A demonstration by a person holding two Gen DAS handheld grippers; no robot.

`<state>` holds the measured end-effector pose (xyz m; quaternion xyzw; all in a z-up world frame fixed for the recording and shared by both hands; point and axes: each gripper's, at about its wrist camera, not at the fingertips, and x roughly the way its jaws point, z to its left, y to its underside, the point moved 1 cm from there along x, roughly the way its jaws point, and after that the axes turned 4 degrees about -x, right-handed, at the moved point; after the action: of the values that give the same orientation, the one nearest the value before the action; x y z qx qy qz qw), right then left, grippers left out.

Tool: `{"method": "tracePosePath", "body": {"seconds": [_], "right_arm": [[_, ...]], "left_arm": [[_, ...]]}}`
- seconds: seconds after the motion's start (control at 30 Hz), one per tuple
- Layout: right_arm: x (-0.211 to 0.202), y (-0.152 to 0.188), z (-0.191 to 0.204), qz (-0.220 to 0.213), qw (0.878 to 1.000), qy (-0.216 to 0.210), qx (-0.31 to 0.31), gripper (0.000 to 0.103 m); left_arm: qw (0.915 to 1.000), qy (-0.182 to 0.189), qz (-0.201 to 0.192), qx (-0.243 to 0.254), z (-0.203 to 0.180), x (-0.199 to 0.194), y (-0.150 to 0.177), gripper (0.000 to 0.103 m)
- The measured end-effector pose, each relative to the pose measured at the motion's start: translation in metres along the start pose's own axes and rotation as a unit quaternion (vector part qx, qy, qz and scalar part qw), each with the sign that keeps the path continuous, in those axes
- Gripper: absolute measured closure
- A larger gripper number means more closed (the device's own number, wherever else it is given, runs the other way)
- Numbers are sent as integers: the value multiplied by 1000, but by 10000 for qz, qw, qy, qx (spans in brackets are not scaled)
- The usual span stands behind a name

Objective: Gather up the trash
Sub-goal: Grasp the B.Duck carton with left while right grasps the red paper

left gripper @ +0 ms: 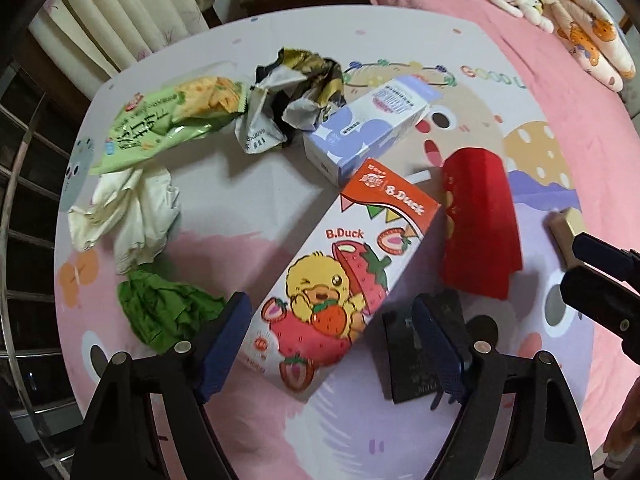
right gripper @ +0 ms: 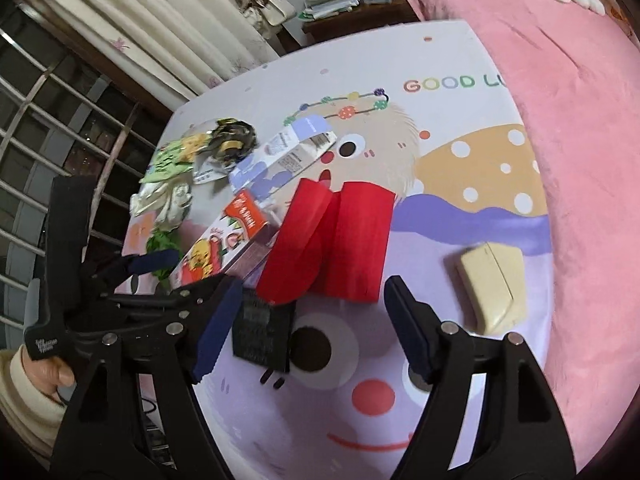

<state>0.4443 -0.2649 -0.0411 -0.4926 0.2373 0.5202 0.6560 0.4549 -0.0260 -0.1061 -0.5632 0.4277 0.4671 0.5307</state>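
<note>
My left gripper (left gripper: pixel 332 340) points down over the table, open, with the B.Duck carton (left gripper: pixel 340 272) lying between its fingers and a gap at each pad. A black plug adapter (left gripper: pixel 416 364) lies under its right finger. My right gripper (right gripper: pixel 312 332) is open above the same adapter (right gripper: pixel 262 332), which sits by its left finger, just below a folded red packet (right gripper: pixel 332 240). Further trash lies at the left: a green snack bag (left gripper: pixel 168 120), a crumpled foil wrapper (left gripper: pixel 296 92), a white crumpled tissue (left gripper: pixel 128 216) and a green paper wad (left gripper: pixel 164 312).
A blue and white box (left gripper: pixel 368 128) lies behind the carton. A beige case (right gripper: pixel 494 288) sits right of the red packet. The cartoon-print table cover (right gripper: pixel 440 208) meets a pink bed (right gripper: pixel 580 120) on the right; curtains and a window grille stand at the left.
</note>
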Motion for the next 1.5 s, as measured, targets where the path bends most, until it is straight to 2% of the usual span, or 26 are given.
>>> {"method": "tracePosePath", "body": {"seconds": [0.3, 0.43, 0.53, 0.67, 0.7, 0.73, 0.8, 0.93, 1.0, 1.33, 1.5], "right_arm": [[46, -16, -12, 483, 9982, 123, 347, 29], [61, -23, -9, 584, 9975, 231, 322, 29], [68, -26, -3, 601, 9976, 130, 316, 29], [76, -25, 8, 632, 9978, 162, 80, 30], [77, -25, 10, 621, 9980, 117, 83, 36], [78, -24, 10, 619, 9980, 56, 106, 49], [78, -24, 11, 626, 9979, -76, 161, 55], [75, -22, 13, 557, 9981, -203, 146, 78], [70, -21, 15, 512, 9985, -178, 85, 82], [19, -9, 22, 51, 9986, -502, 160, 84], [-17, 10, 34, -140, 9985, -528, 97, 84]], "left_arm": [[9994, -22, 254, -249, -4, 29, -18, 21], [9990, 8, 320, -313, -5, 36, -21, 24], [9990, 20, 315, -331, -6, 38, -23, 27], [9986, 72, 291, -432, -5, 40, -23, 33], [9986, 71, 287, -442, -5, 38, -21, 35], [9985, 90, 265, -475, -6, 38, -21, 38], [9980, 158, 255, -549, -5, 38, -20, 42], [9971, 267, 200, -681, -3, 35, -13, 46], [9970, 279, 121, -714, -1, 30, -9, 46], [9921, 533, -317, -1094, 18, -19, 22, 46], [9888, 623, -660, -1184, 30, -59, 54, 46]]}}
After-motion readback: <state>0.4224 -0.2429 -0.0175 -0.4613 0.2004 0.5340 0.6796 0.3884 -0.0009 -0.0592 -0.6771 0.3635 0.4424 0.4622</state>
